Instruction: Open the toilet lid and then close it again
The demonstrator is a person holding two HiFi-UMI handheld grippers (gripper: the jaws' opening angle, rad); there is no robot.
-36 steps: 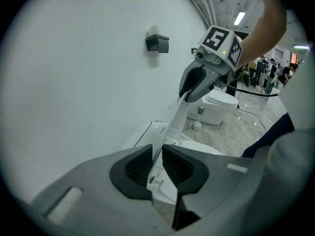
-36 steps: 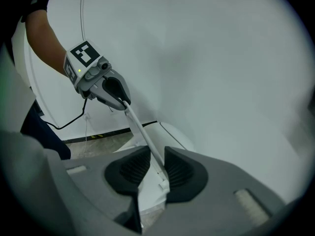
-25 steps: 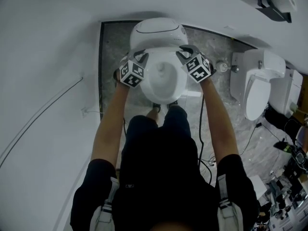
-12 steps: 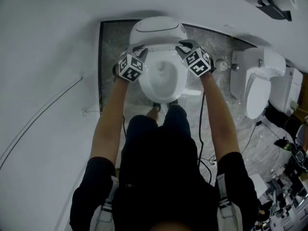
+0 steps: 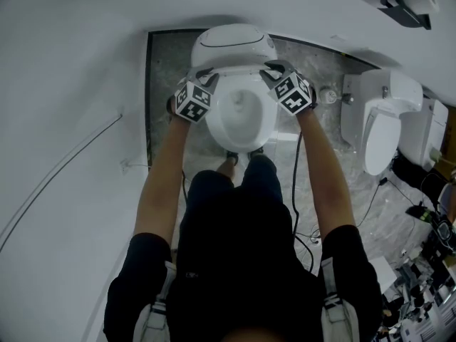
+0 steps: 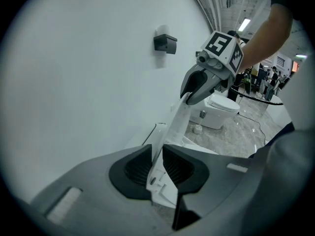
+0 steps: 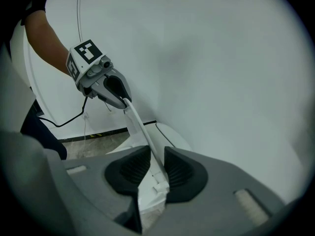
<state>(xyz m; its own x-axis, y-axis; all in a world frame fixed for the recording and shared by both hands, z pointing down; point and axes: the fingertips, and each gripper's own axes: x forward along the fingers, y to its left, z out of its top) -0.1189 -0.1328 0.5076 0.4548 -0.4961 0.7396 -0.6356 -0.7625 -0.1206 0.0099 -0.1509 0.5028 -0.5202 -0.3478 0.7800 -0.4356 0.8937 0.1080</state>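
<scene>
Where ribbed pads (image 6: 135,167) pinch it, the glossy white lid (image 6: 176,127) is thin.

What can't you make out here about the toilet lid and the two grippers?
Head view: the grip of the left gripper and right gripper on the lid, covered by their own bodies.
Gripper views: the lid's lower end, behind each gripper's body.
Head view: clutter at bottom right, too small and cut off by the edge.

Wall (image 5: 71,120) hugs the toilet (image 5: 235,48) leftward; floor (image 5: 313,59) rightward lies open.
</scene>
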